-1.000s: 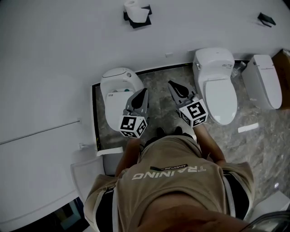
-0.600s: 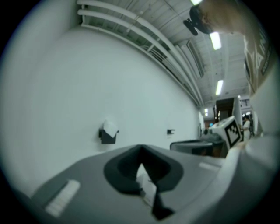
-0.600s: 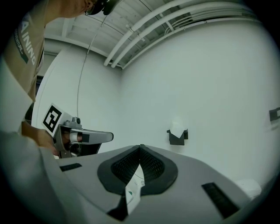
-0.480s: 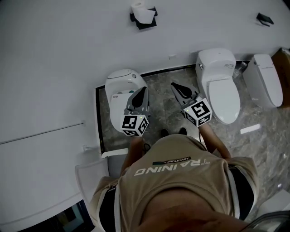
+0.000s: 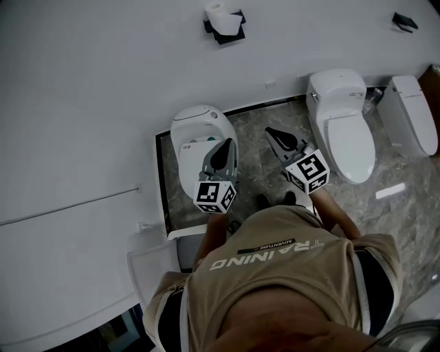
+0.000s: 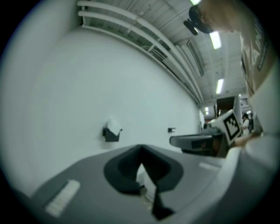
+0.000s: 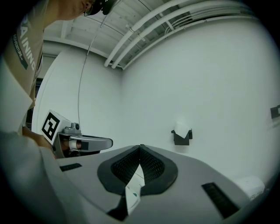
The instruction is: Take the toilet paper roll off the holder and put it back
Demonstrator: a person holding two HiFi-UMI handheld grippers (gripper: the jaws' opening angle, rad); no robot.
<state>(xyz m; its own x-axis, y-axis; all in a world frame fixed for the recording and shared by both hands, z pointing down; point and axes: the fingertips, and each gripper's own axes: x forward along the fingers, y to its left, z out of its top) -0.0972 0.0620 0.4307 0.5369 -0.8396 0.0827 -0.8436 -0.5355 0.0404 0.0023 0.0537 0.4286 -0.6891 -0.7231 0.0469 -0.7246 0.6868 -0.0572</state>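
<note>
A white toilet paper roll [image 5: 221,14] sits on a black holder [image 5: 227,32] on the white wall, far ahead of both grippers. My left gripper [image 5: 227,143] is shut and empty, hovering over a toilet. My right gripper [image 5: 269,130] is shut and empty beside it, over the marble floor. In the left gripper view the roll [image 6: 114,125] is small and left of the shut jaw tips [image 6: 140,148]. In the right gripper view the roll [image 7: 181,128] on its holder [image 7: 181,139] lies right of the shut tips [image 7: 140,147].
A white toilet [image 5: 199,130] stands under the left gripper, with a second toilet [image 5: 344,120] and a third [image 5: 412,113] to the right. A thin rail [image 5: 69,206] runs along the wall at left. Another black wall fitting [image 5: 404,20] is at top right.
The whole scene has slid slightly rightward in the head view as the person shifted. Both grippers keep the same pose side by side and stay shut.
</note>
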